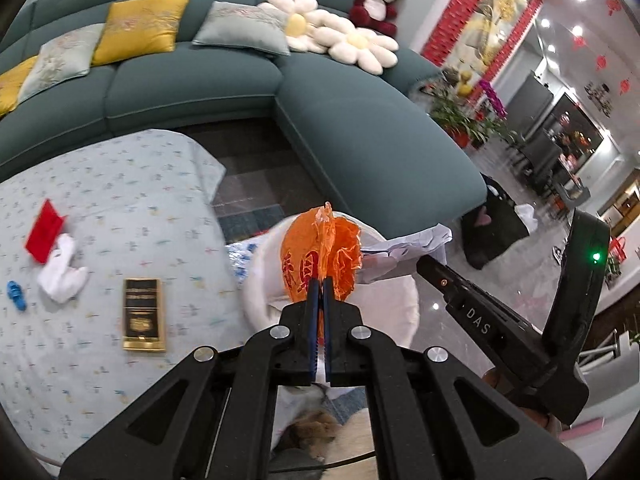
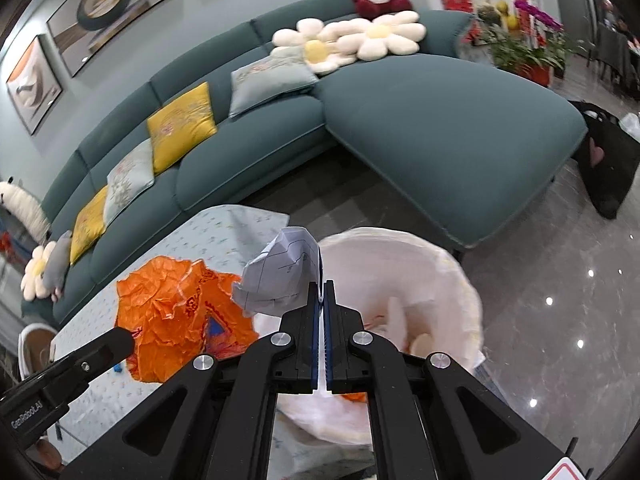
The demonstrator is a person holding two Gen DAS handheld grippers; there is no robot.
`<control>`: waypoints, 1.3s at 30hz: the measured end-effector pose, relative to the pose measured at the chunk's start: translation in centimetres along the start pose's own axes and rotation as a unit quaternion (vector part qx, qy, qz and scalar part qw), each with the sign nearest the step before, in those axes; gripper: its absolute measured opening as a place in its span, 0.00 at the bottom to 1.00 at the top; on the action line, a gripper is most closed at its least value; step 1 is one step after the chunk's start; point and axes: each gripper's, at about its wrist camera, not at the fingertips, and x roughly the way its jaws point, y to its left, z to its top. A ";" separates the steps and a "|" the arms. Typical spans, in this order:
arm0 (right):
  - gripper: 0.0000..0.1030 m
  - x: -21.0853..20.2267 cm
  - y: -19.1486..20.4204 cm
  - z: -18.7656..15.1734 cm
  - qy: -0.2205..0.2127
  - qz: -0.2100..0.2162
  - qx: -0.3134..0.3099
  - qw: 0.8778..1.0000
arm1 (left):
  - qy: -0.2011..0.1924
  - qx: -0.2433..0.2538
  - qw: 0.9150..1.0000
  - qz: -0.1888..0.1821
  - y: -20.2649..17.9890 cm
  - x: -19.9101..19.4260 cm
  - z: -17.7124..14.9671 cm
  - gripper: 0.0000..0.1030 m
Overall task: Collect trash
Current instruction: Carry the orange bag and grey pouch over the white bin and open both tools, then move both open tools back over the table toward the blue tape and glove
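Orange wrapper [image 1: 320,256] is clamped in the left gripper [image 1: 320,284]; crumpled paper [image 2: 280,276] in the right gripper [image 2: 323,292]. Both hang above the white bin [image 2: 440,264]. Step: disposal. Next: centre, then release.

Bright indoor light, ceiling spots glaring off glossy floor [image 2: 560,300], slight motion blur, heavy fisheye bending at edges

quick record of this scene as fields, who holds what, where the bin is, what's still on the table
left gripper: shut on orange wrapper
right gripper: shut on crumpled white paper
bin: white-lined trash bin, below and ahead of both grippers, beside the table
table: light patterned cloth
still on table: red packet, white crumpled piece, black and gold box, small blue item
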 end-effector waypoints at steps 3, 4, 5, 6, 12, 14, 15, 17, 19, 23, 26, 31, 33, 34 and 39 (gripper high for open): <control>0.02 -0.3 -1.3 -0.1 -0.002 -0.005 0.009 1.000 | 0.005 0.008 1.000 -0.004 -1.2 0.8 -0.2 0.01; 0.02 -0.3 -1.7 -0.1 -0.003 -0.007 0.012 1.000 | 0.006 0.010 1.000 -0.004 -1.5 1.0 -0.3 0.01; 0.02 -0.4 -2.0 -0.2 -0.003 -0.008 0.014 1.000 | 0.008 0.010 1.000 -0.005 -1.8 1.2 -0.3 0.01; 0.02 -0.5 -2.4 -0.3 -0.004 -0.010 0.016 1.000 | 0.009 0.011 1.000 -0.007 -2.0 1.4 -0.4 0.01; 0.02 -0.6 -3.4 -0.6 -0.004 -0.013 0.027 1.000 | 0.017 0.022 1.000 0.000 -2.9 2.4 -0.5 0.02; 0.04 -0.6 -3.4 -0.6 -0.003 -0.015 0.027 1.000 | 0.020 0.023 1.000 0.002 -2.9 2.7 -0.6 0.02; 0.08 -0.6 -3.3 -0.6 -0.004 -0.017 0.026 0.999 | 0.023 0.023 0.999 0.004 -2.9 2.9 -0.6 0.02; 0.12 -0.7 -3.3 -0.5 -0.007 -0.022 0.024 0.999 | 0.028 0.020 0.999 0.007 -2.9 3.1 -0.7 0.02; 0.16 -0.8 -3.2 -0.4 -0.007 -0.023 0.022 0.999 | 0.031 0.018 0.999 0.012 -2.8 3.3 -0.8 0.05; 0.27 -1.1 -2.9 -0.5 -0.012 -0.023 0.016 1.000 | 0.027 0.006 0.999 0.034 -2.4 3.1 -0.9 0.47; 0.34 -1.3 -2.6 -0.5 -0.016 -0.024 0.012 1.000 | 0.025 0.005 0.999 0.040 -2.1 2.8 -0.9 0.47; 0.35 -1.4 -1.6 -0.5 -0.017 -0.020 0.006 1.000 | 0.017 -0.002 0.998 0.053 -1.4 2.0 -0.9 0.47; 0.36 -1.5 -1.3 -0.7 -0.017 -0.017 0.002 1.000 | 0.015 -0.004 0.998 0.056 -1.1 1.7 -1.0 0.47; 0.36 -1.6 -1.0 -0.7 -0.016 -0.016 -0.001 1.000 | 0.013 -0.006 0.998 0.059 -1.0 1.5 -1.0 0.47; 0.42 -2.0 0.5 -1.0 -0.018 -0.008 -0.016 1.000 | 0.007 -0.017 0.997 0.073 0.4 0.6 -1.3 0.47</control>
